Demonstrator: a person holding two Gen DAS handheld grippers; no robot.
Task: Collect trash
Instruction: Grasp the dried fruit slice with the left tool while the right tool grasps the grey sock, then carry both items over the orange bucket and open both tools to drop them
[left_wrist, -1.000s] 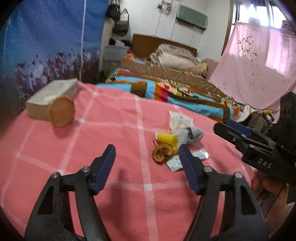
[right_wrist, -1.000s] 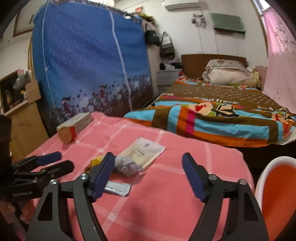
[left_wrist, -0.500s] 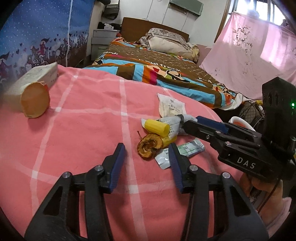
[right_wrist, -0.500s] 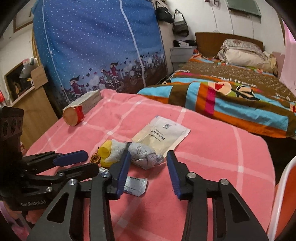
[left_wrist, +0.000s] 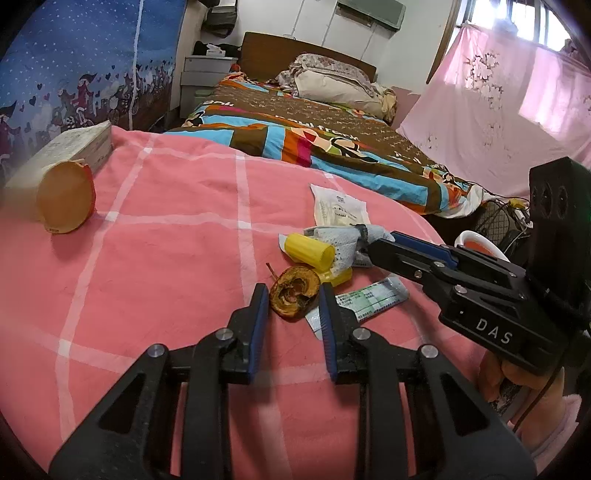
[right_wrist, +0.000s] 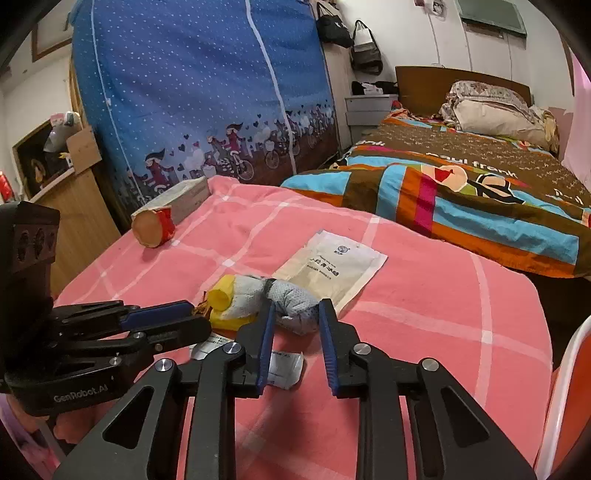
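Our left gripper (left_wrist: 291, 299) has just been closing its fingers onto the browned fruit scrap (left_wrist: 294, 294); the right gripper (right_wrist: 295, 314), also just closing, pinches the grey wad (right_wrist: 295, 302) on the pink bench (left_wrist: 166, 258). We should lift slowly, keeping the grip square. We cannot see a bin, and the wad's underside is hidden.

Home bedroom. Bed (right_wrist: 461, 177) with wooden headboard (right_wrist: 436, 85), pillows (left_wrist: 332, 83), patterned quilt. Handbags (right_wrist: 364, 50) hanging on wall, blue fabric wardrobe (right_wrist: 207, 92), grey nightstand (left_wrist: 199, 79), pink curtain (left_wrist: 498, 110) at window, wall air conditioner (left_wrist: 369, 13).
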